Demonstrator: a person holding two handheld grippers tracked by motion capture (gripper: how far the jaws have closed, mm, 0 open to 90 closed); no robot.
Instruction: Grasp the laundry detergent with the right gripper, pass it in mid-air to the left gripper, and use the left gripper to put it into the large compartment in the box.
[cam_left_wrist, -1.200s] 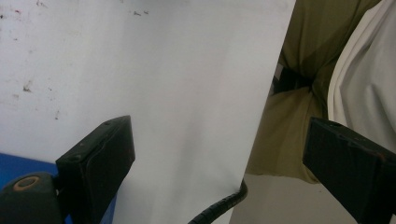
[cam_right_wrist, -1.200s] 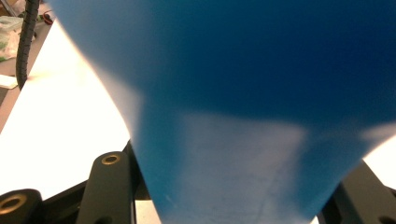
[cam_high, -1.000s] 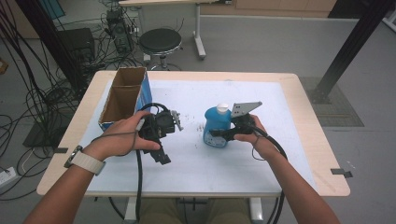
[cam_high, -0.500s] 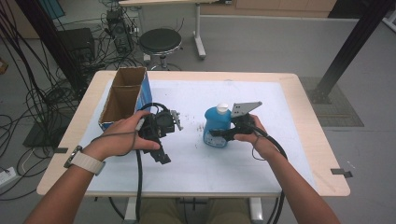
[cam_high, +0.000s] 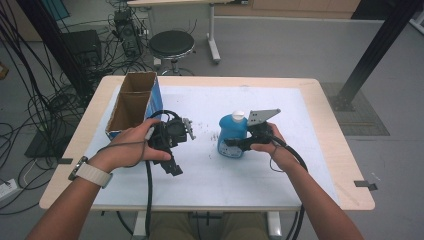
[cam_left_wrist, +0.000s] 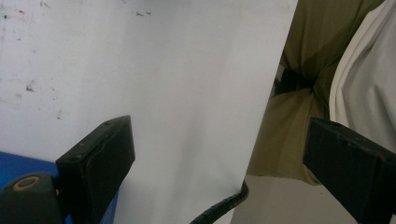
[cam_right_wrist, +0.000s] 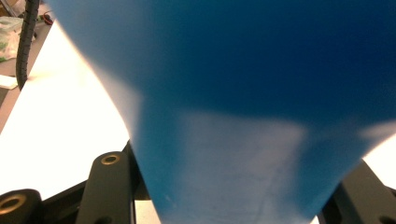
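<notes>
A blue bottle (cam_high: 231, 131) with a white cap stands upright near the middle of the white table cover (cam_high: 280, 172). My right gripper (cam_high: 239, 144) comes at it from the right and is shut on its lower body. In the right gripper view the blue bottle (cam_right_wrist: 243, 93) sits blurred and very close between the two black jaws, and my right gripper (cam_right_wrist: 233, 200) presses on both its sides. My left gripper (cam_high: 171, 161) is held left of the bottle, apart from it, with its jaws towards the person. In the left gripper view my left gripper (cam_left_wrist: 219, 177) is open, nothing between its jaws.
An open cardboard box (cam_high: 132, 102) with a blue side stands at the table's left rear. Behind the table are a round stool (cam_high: 171, 44) and tangled cables on the floor. The person's trousers and shirt (cam_left_wrist: 327, 74) lie beyond the table's near edge.
</notes>
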